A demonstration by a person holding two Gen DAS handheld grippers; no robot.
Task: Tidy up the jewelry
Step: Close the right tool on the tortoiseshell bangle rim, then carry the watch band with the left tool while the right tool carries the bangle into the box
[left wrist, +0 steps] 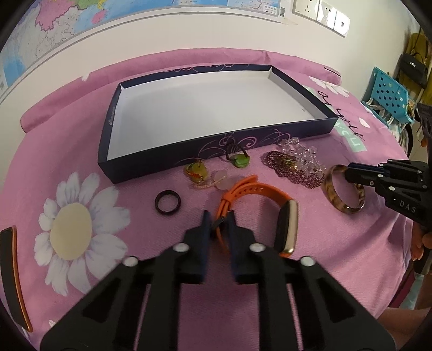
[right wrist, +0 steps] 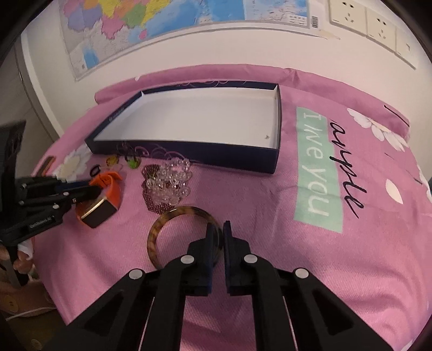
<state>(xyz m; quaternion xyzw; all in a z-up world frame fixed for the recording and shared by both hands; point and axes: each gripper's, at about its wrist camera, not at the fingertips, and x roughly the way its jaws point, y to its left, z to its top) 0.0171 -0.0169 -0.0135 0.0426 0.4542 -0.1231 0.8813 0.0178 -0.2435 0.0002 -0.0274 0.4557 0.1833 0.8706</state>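
Currently both claws are clamped. Left gripper (left wrist: 218, 220) pinches the orange strap of the watch (left wrist: 286, 224), right gripper (right wrist: 219, 229) pinches the rim of the bangle (right wrist: 172, 216); both items lie on the pink cloth (right wrist: 270, 243), in front of the box (left wrist: 243, 147).

All places relative to the box: it sits open with a white interior, nothing visible inside. Just in front of its near wall: green pendant (left wrist: 240, 160), yellow pendant (left wrist: 195, 171), clear beads (left wrist: 299, 154) on top of purple beads (left wrist: 294, 170), black ring (left wrist: 167, 202) further forward.

Left view only: black-and-orange strip (left wrist: 12, 275) at the cloth's left edge, blue perforated crate (left wrist: 388, 94) well right of the box, "DAS" on the right gripper's body.

Right view only: the cloth's full print right of the box, "I love you" on a green band (right wrist: 318, 167), plus black script, not clearly legible. Wall sockets (right wrist: 348, 14) and map (right wrist: 162, 21) behind the box; map text unreadable. Label on the left gripper's body too blurred to read.
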